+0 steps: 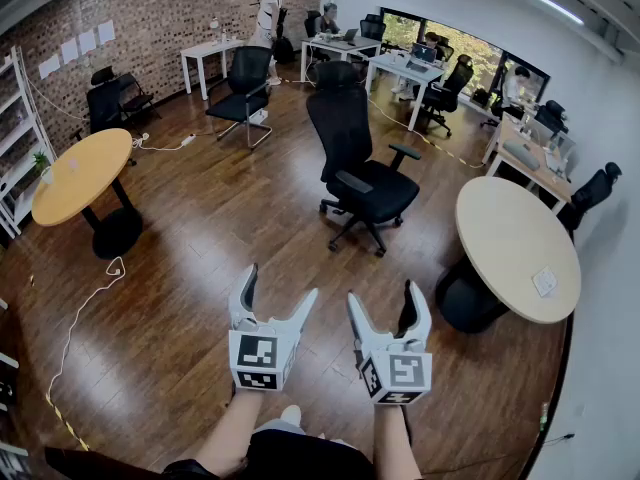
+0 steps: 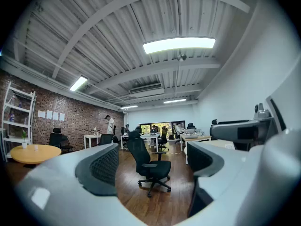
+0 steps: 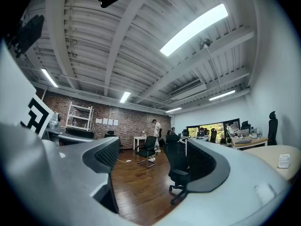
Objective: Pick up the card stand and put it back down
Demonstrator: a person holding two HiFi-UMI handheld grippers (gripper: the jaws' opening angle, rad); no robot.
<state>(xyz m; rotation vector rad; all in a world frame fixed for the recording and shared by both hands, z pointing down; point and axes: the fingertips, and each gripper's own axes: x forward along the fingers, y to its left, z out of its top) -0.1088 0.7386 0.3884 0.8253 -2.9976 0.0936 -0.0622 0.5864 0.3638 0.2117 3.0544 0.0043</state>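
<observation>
Your left gripper (image 1: 281,281): jaws wide apart, empty. Your right gripper (image 1: 382,292): jaws apart, empty. Card stand (image 1: 545,282): apparently the small white item on the round table (image 1: 500,228), well right of you.

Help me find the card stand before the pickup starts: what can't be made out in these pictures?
- Small white item on the beige round table: too small in the head view and the right gripper view to say whether it is the card stand.
- Papers on the brick wall: too small to read in the head view.
- Floor right below the person: hidden by the forearms and cut off by the head view's bottom edge.
</observation>
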